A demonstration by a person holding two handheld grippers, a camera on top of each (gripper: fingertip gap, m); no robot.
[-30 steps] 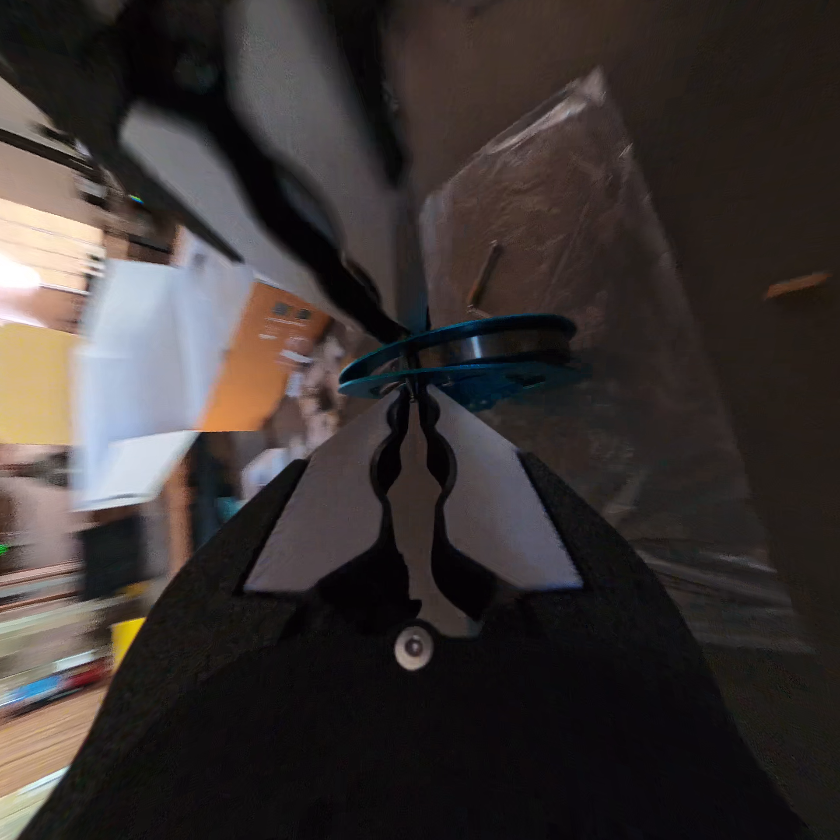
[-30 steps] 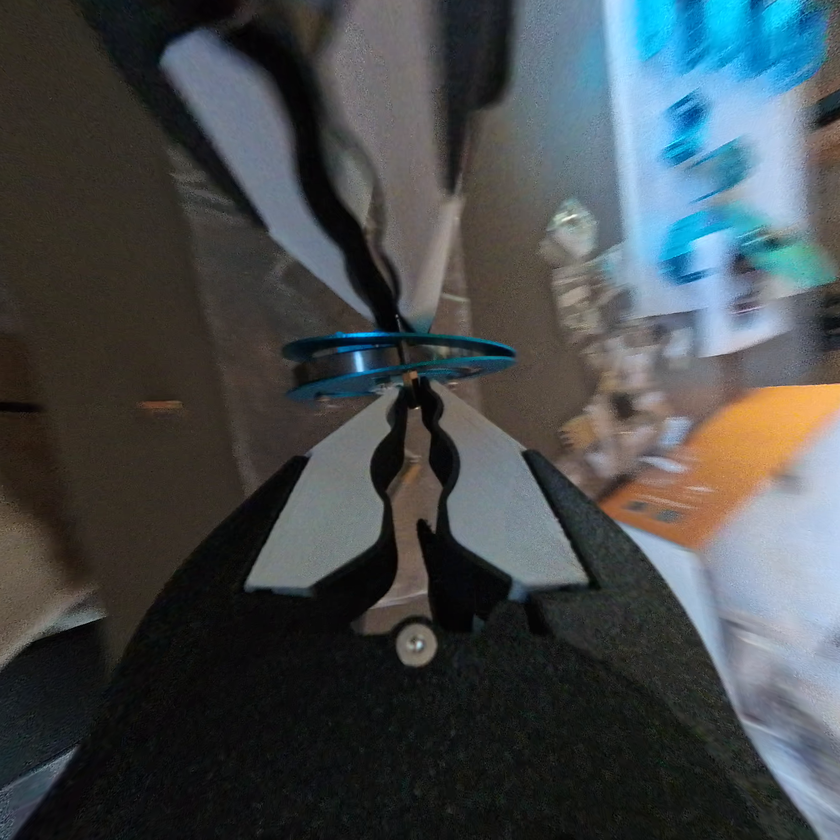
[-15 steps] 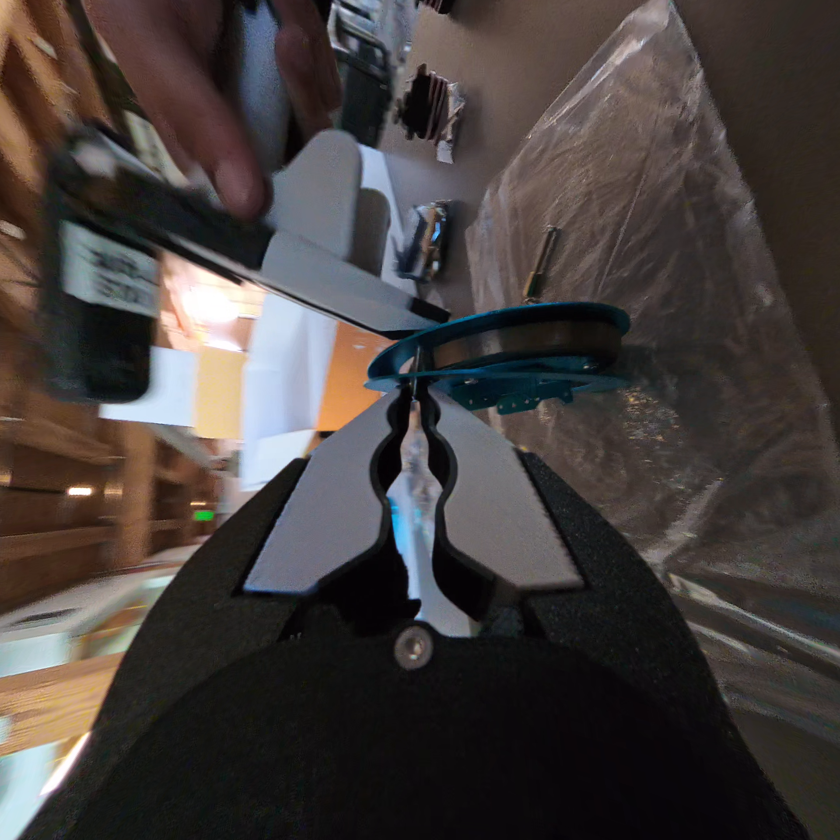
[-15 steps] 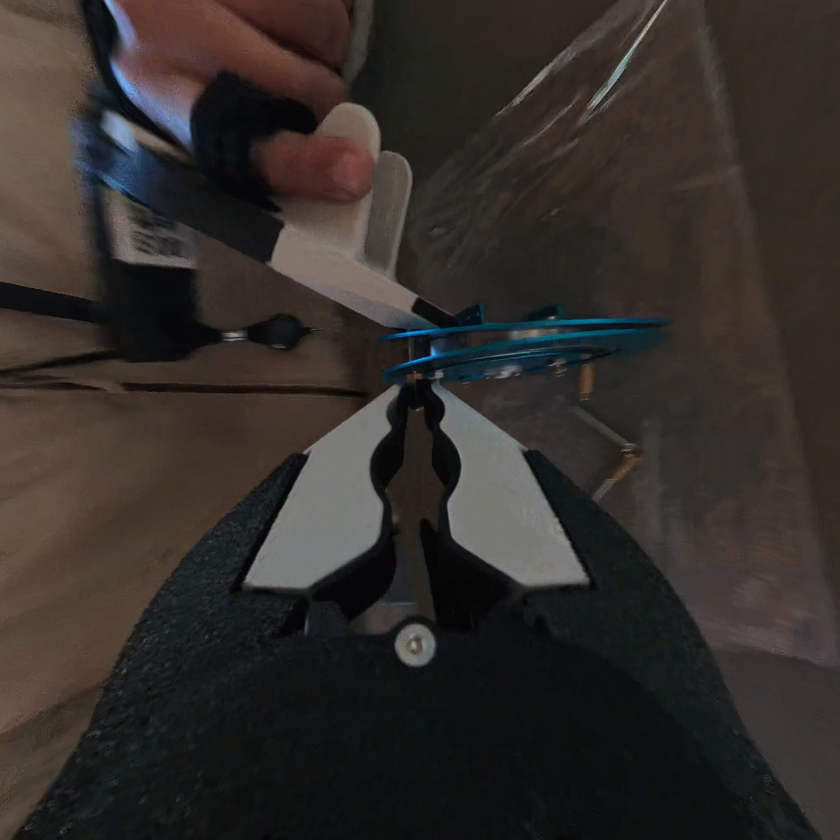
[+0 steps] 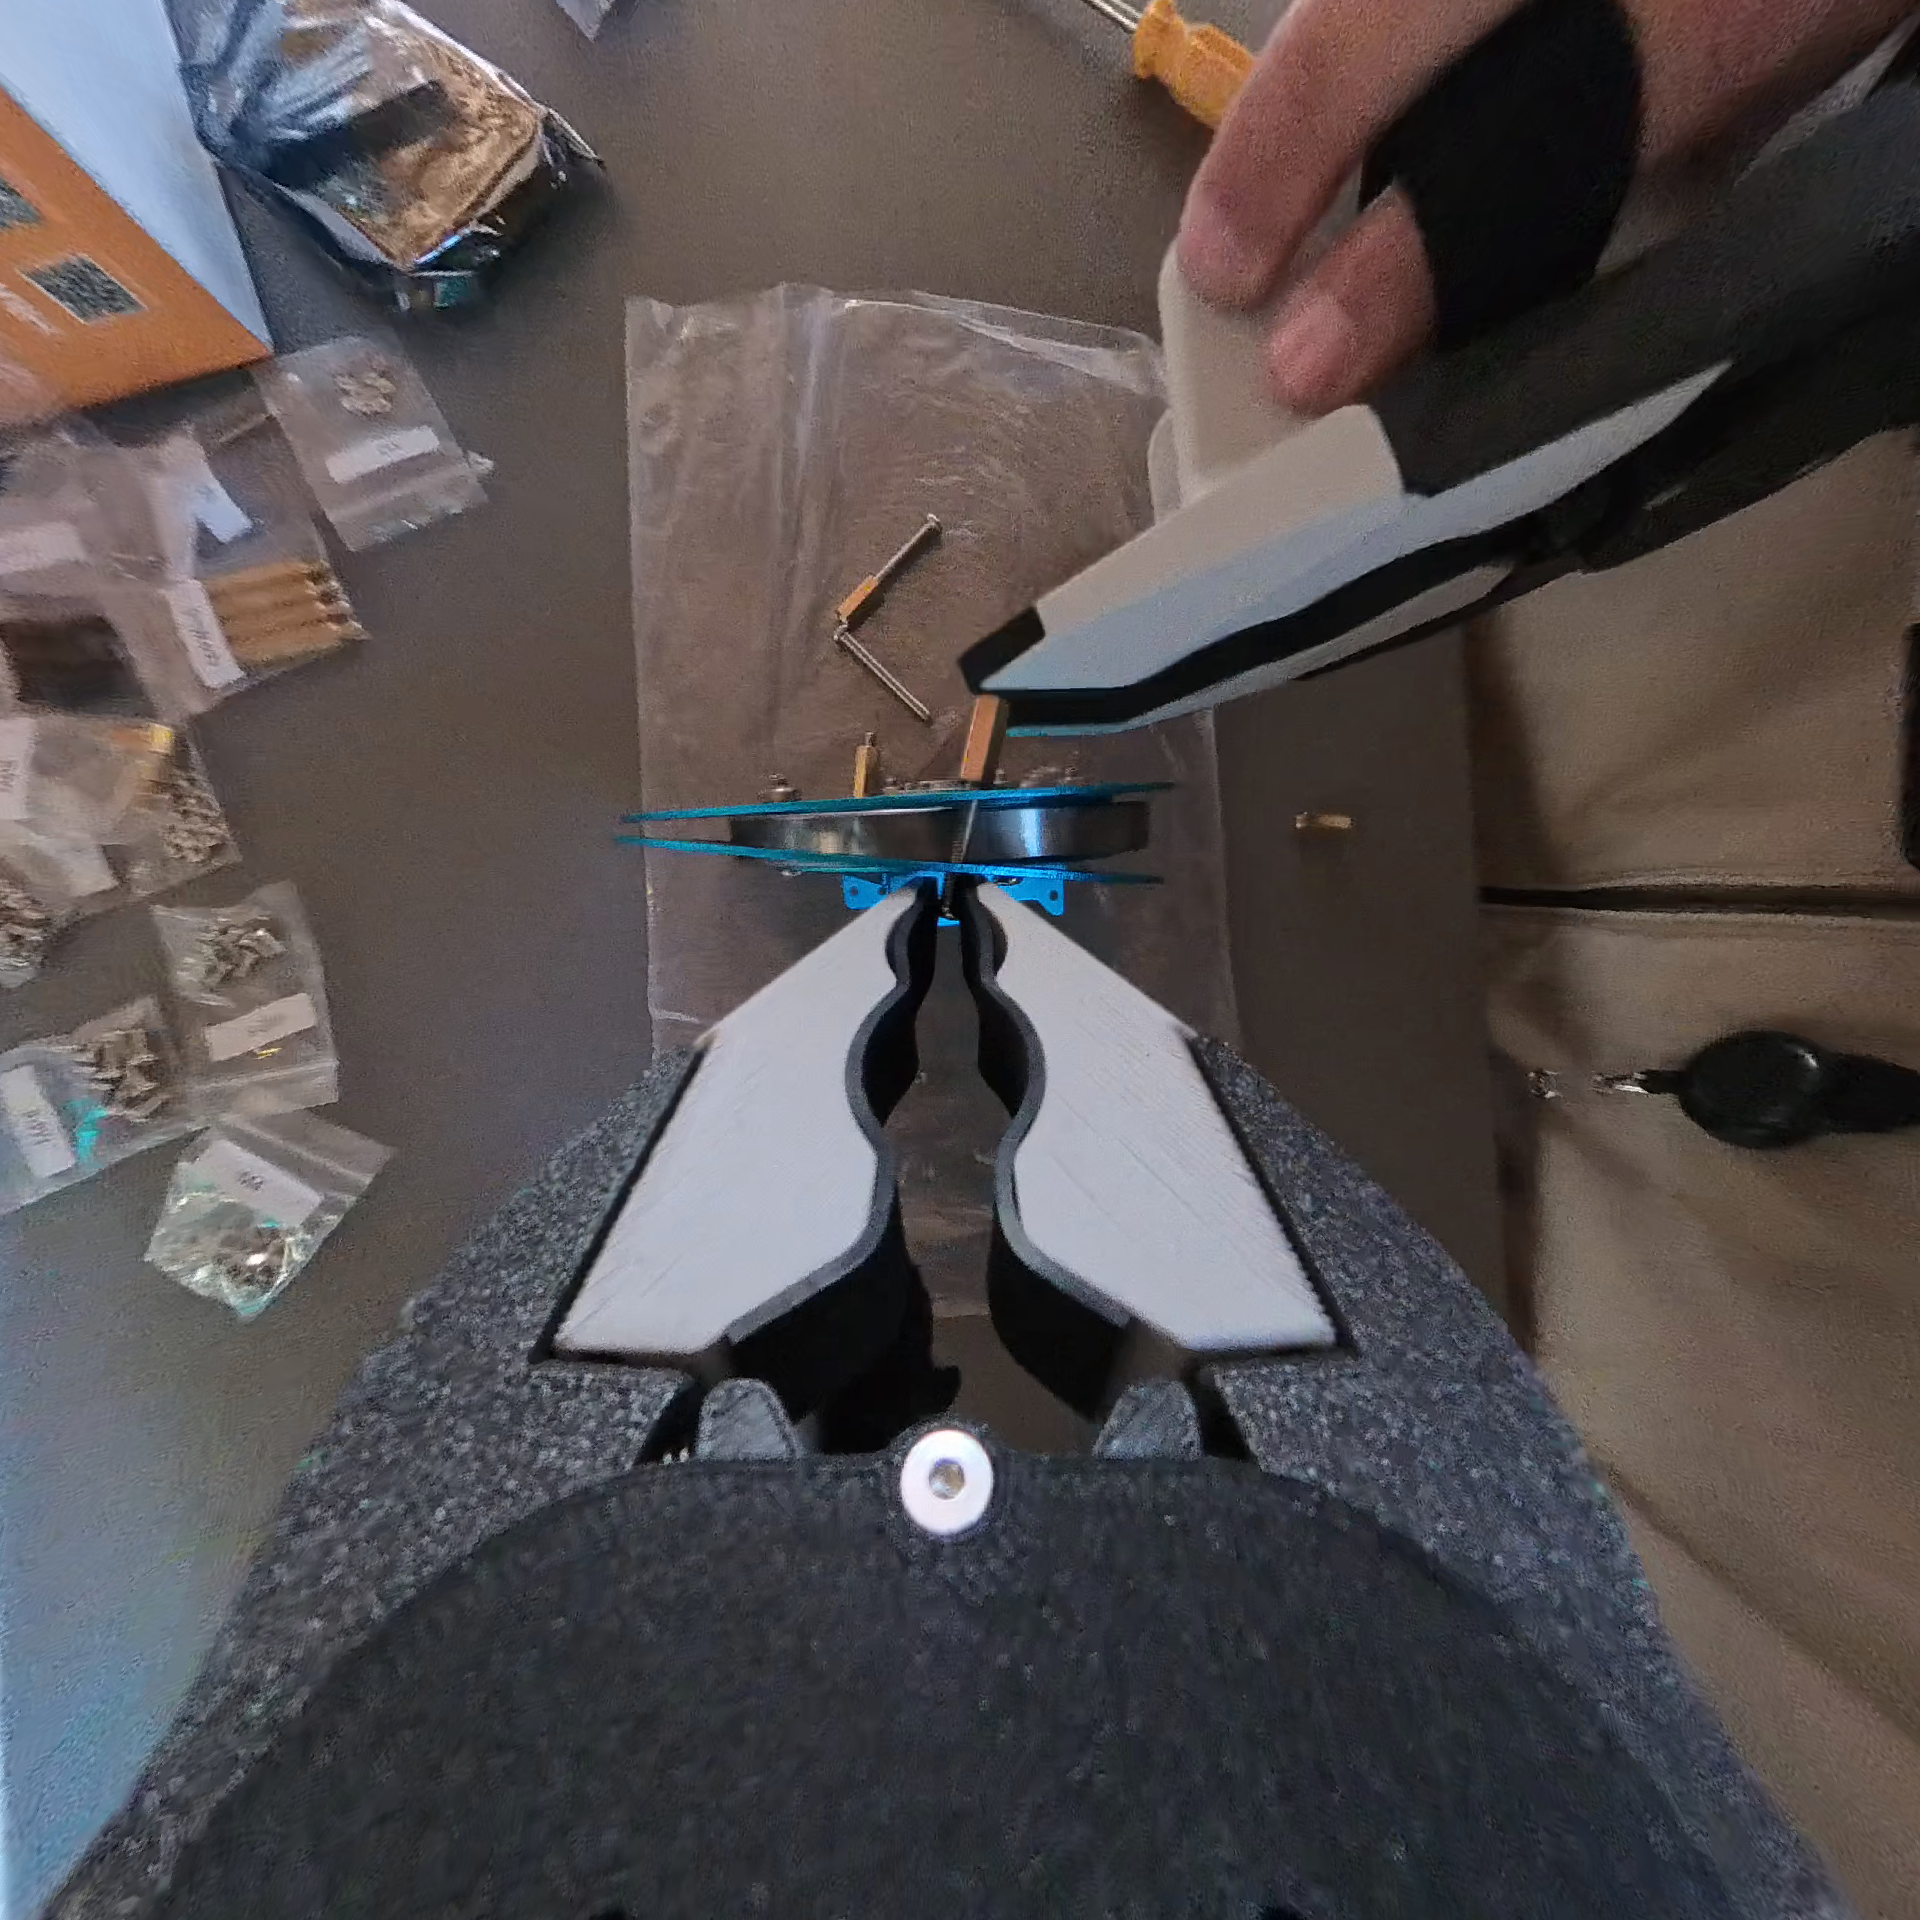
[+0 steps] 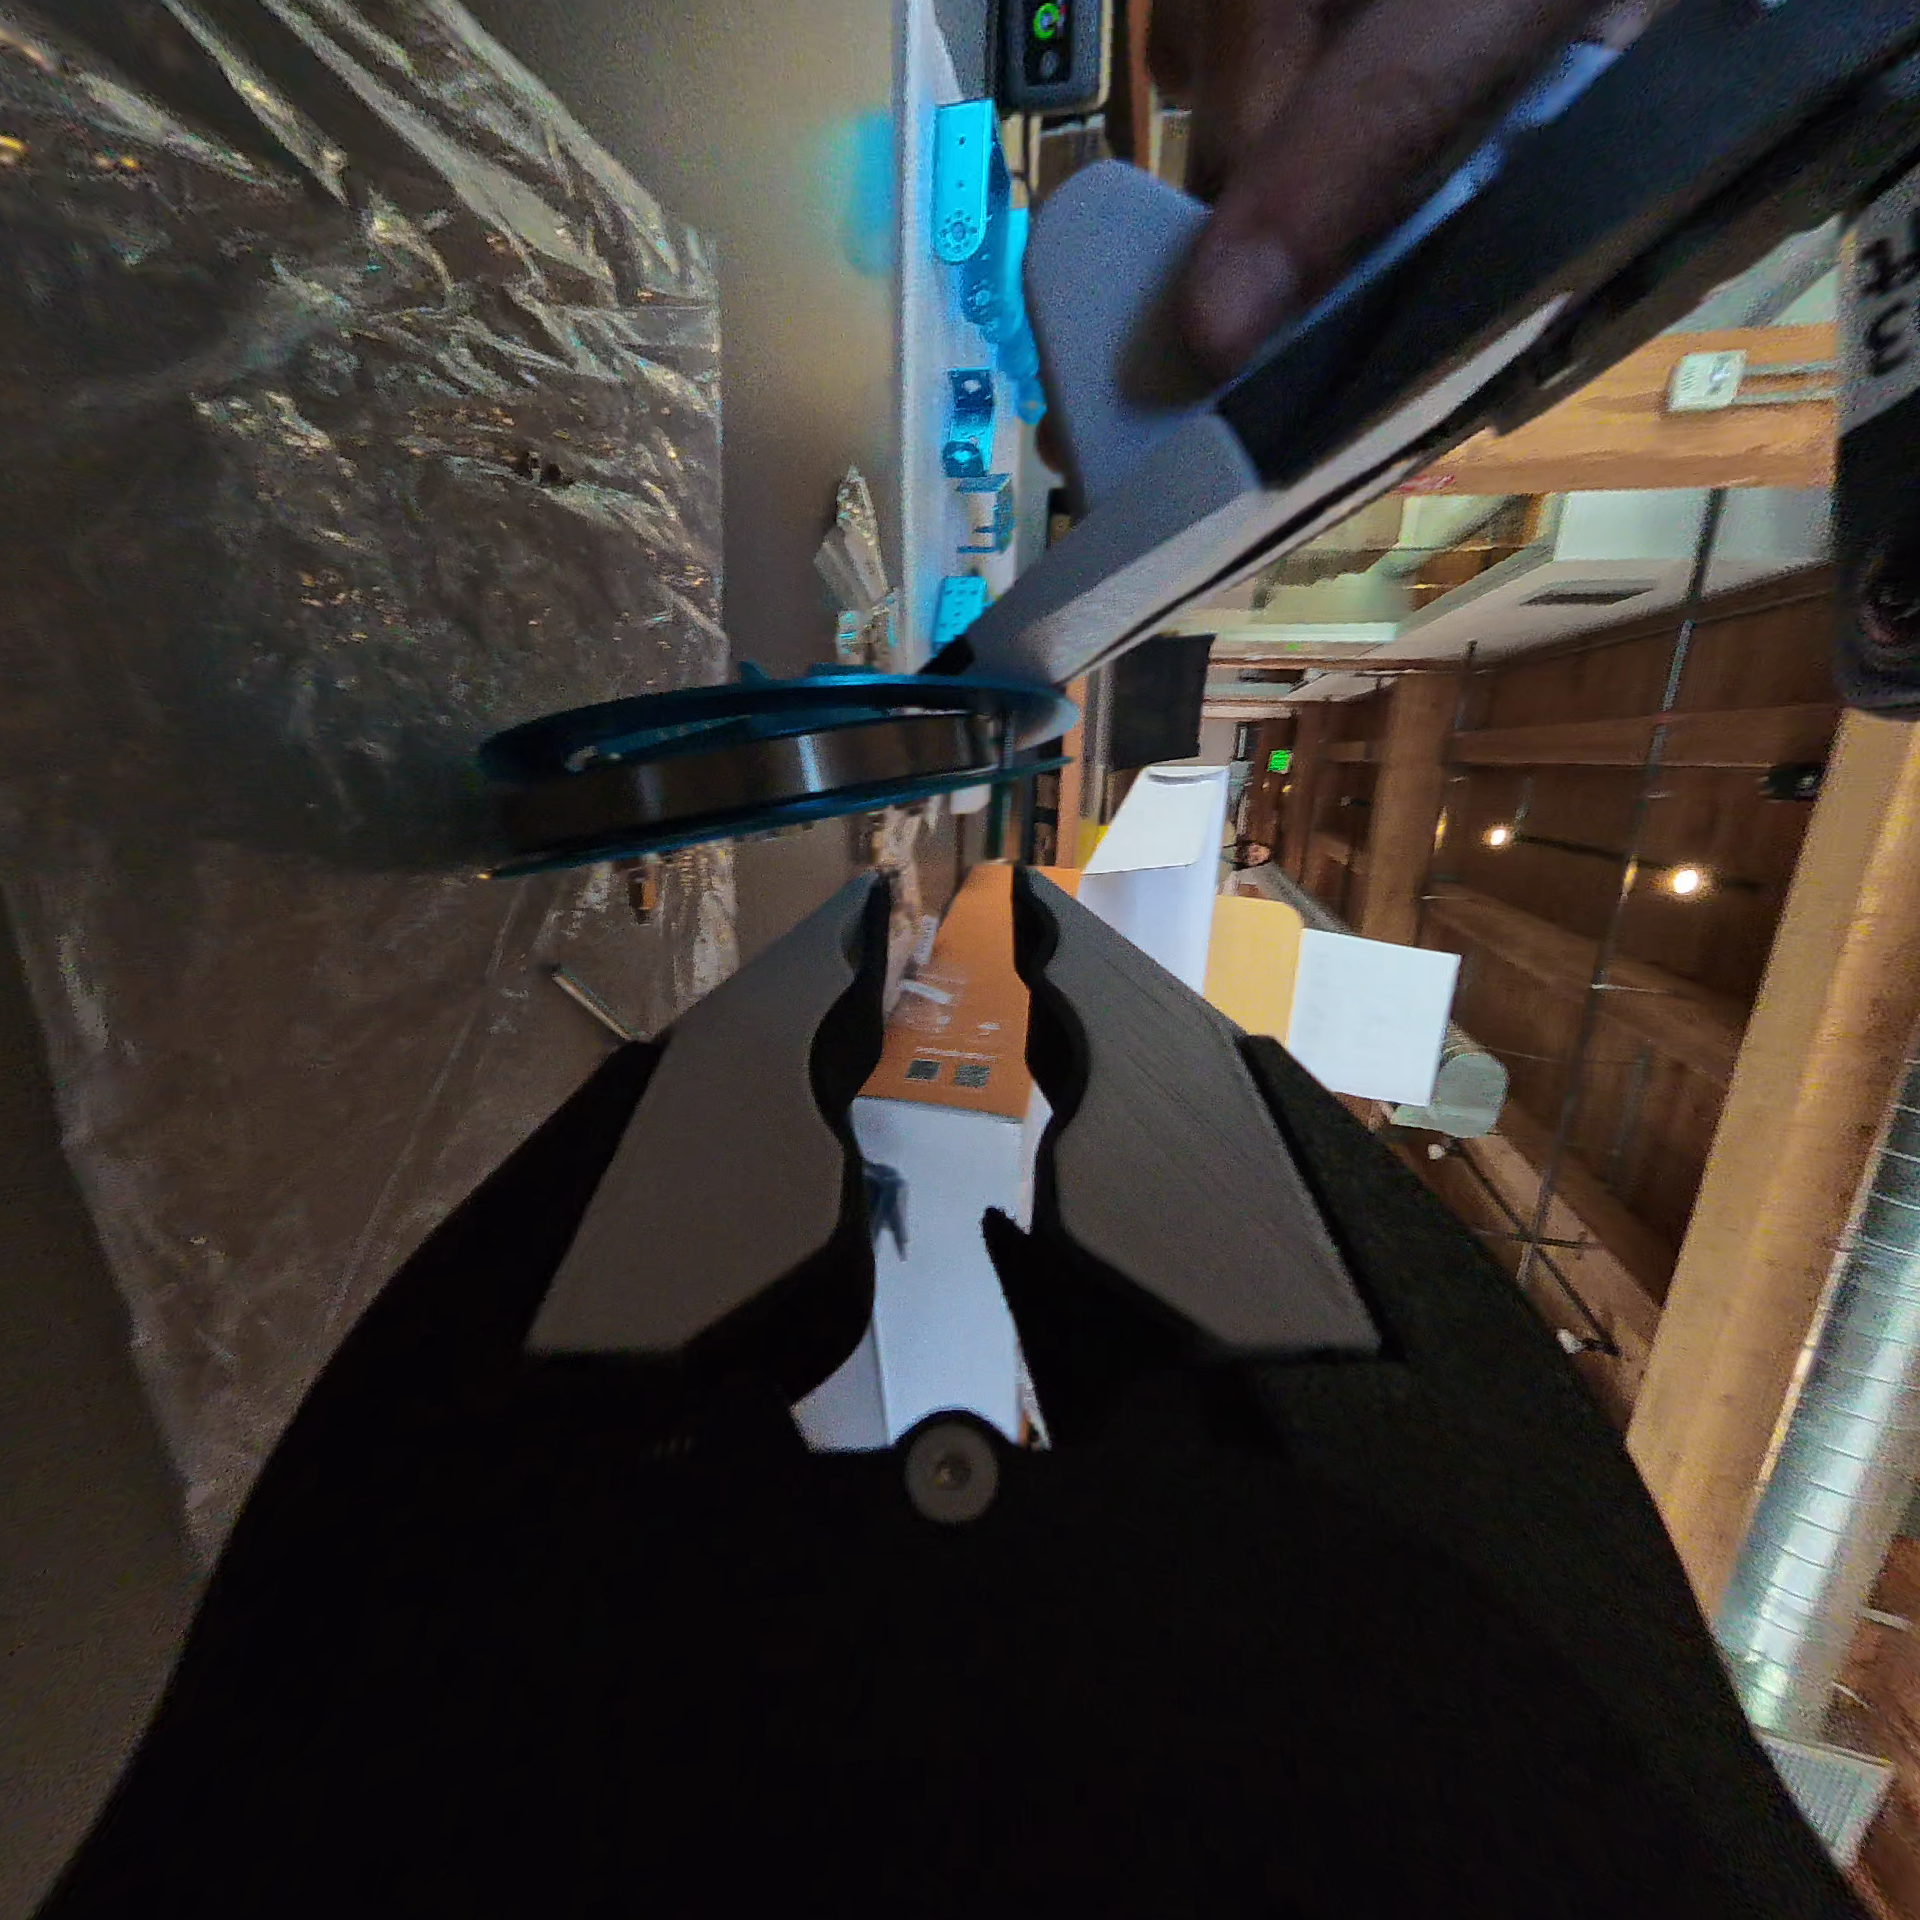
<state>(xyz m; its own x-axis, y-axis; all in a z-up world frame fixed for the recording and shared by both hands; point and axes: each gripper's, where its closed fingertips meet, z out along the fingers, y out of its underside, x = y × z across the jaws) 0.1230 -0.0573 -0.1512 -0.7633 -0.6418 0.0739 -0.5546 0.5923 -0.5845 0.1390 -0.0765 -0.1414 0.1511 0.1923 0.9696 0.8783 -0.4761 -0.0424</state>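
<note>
The left claw (image 5: 943,906) covers its own contact with the blue disc assembly (image 5: 894,831) — what the tips pinch cannot be told. At three o'clock the right claw (image 5: 997,681) runs off the frame, its tips' spacing unreadable here. At nine o'clock, the small bags' (image 5: 244,997) contents blur. The hand (image 6: 1340,177) at one o'clock smears dark.

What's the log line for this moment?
left gripper: shut on edge of blue bearing-plate assembly | right gripper: open, tips beside assembly rim | assembly: over clear plastic bag | loose standoffs on bag
</note>
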